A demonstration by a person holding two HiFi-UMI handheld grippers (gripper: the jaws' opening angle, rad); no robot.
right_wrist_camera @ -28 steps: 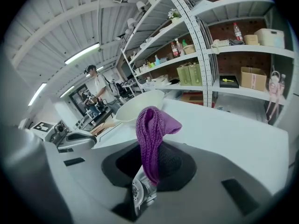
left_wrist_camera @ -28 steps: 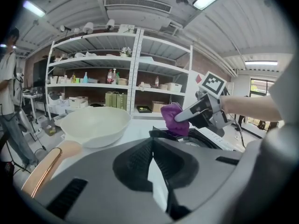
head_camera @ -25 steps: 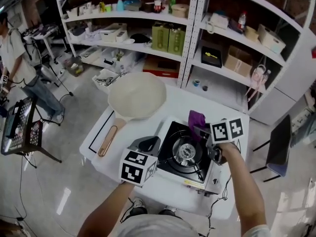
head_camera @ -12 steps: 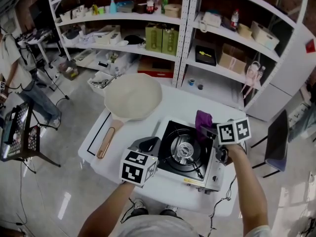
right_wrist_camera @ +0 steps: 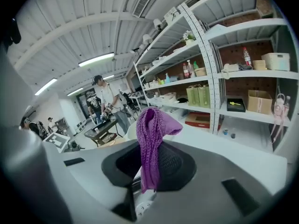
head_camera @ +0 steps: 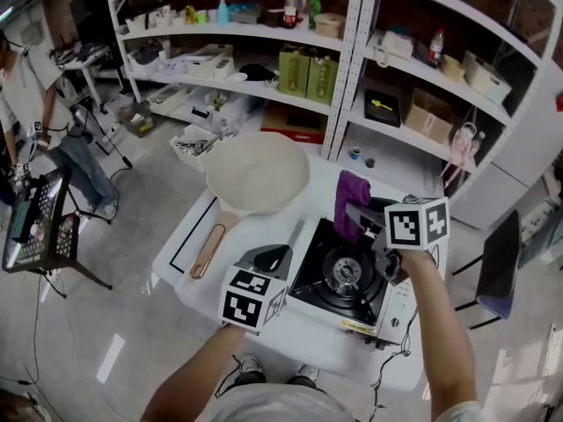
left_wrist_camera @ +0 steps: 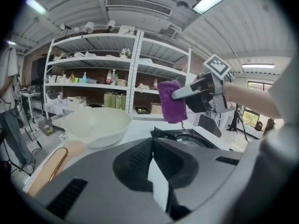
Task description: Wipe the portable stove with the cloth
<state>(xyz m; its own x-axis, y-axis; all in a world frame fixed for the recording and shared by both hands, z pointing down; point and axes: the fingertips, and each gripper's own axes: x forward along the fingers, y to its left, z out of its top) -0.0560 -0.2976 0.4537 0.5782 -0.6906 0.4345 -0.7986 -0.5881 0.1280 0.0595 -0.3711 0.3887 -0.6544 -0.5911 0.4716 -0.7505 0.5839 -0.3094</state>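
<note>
A black-topped portable stove (head_camera: 350, 277) sits on the white table (head_camera: 290, 337); it also shows in the left gripper view as the stove (left_wrist_camera: 187, 135). My right gripper (head_camera: 354, 214) is shut on a purple cloth (head_camera: 349, 202), which hangs over the stove's back left edge. In the right gripper view the cloth (right_wrist_camera: 152, 139) droops between the jaws of that gripper (right_wrist_camera: 149, 171). My left gripper (head_camera: 274, 251) hovers at the stove's front left corner, shut with nothing held. From the left gripper (left_wrist_camera: 152, 141), I see the cloth (left_wrist_camera: 171, 101) dangling above the burner.
A large white wok (head_camera: 256, 172) with a wooden handle (head_camera: 208, 249) lies on the table left of the stove. White shelving (head_camera: 352, 77) full of boxes and bottles stands behind. A person (head_camera: 35, 130) stands far left by a cart; a dark chair (head_camera: 497, 258) is at the right.
My right gripper has carried the cloth left, from the stove's back right toward its back left edge. The left gripper has stayed at the front left corner.
</note>
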